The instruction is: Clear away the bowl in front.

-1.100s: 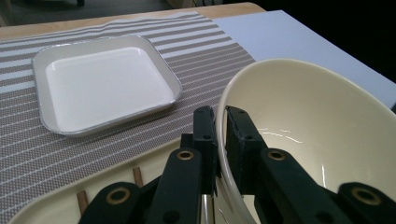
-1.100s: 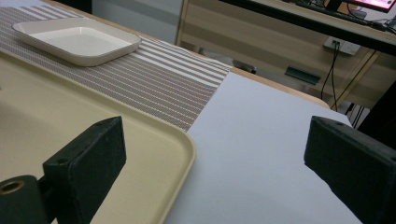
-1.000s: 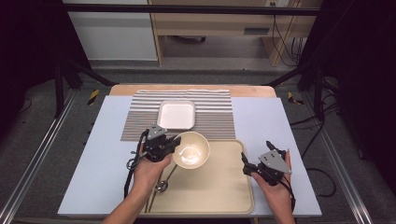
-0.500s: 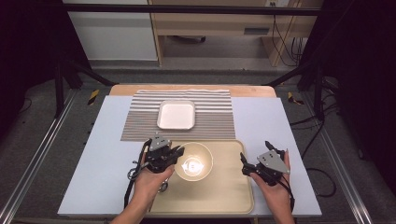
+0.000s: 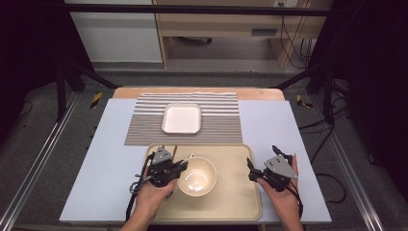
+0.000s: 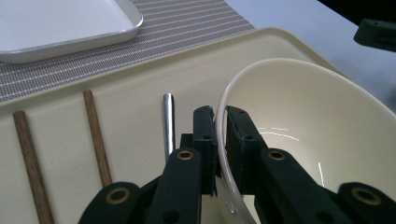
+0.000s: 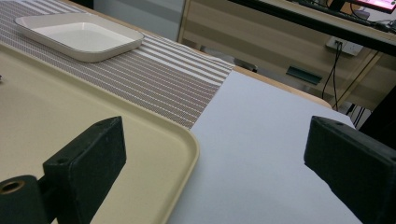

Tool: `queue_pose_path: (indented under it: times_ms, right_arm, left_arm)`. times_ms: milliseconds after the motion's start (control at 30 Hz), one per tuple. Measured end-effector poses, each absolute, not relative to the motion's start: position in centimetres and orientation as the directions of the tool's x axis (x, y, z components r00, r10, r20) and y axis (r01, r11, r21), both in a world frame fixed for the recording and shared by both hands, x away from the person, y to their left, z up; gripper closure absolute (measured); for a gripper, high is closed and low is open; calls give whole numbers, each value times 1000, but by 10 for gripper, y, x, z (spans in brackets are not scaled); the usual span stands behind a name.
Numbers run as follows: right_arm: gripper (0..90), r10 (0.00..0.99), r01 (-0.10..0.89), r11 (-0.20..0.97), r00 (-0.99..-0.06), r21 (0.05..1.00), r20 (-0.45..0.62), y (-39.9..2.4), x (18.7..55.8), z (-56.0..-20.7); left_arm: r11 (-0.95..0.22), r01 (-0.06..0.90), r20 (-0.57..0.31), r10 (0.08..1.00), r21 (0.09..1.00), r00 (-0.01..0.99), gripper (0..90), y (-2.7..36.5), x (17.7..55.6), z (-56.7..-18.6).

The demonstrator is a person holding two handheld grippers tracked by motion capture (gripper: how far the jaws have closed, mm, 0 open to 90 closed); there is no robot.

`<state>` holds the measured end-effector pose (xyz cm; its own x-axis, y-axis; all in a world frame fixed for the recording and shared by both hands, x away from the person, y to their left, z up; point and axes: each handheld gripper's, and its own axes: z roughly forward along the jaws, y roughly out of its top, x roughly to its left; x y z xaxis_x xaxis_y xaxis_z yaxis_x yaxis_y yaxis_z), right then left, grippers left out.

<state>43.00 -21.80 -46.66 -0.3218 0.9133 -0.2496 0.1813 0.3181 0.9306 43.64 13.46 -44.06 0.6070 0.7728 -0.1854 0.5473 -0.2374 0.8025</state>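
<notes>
1. The left claw (image 6: 215, 140) is clenched on the near rim of the bowl (image 6: 308, 126); the bowl's body lies to its right.
2. Beneath the claw, the tray (image 5: 231, 202) appears to carry the bowl.
3. Farther right, the right claw (image 5: 257, 168) stands released, well apart.

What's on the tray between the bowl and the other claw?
Nothing: in the high view, bare beige plastic tray lies between the round cream bowl and the open right claw.
</notes>
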Motion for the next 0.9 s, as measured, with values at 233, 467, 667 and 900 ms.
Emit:
queue_pose_path:
  times_ms: [233, 467, 667, 900]
  right_arm:
    - [58, 913, 181, 319, -321, 930, -251, -219, 430, -467]
    - [58, 913, 181, 321, -321, 930, -253, -219, 430, -467]
    - [58, 912, 182, 323, -322, 929, -255, -219, 431, -467]
    - [56, 914, 183, 320, -319, 930, -251, -219, 431, -467]
  left_arm:
    - [-255, 558, -184, 769, 790, 612, 823, 131, 434, -448]
    - [-253, 565, -195, 766, 785, 613, 823, 135, 434, -449]
    - [-245, 580, -215, 763, 777, 610, 823, 139, 434, -450]
    - [-245, 586, -223, 760, 772, 611, 822, 139, 436, -451]
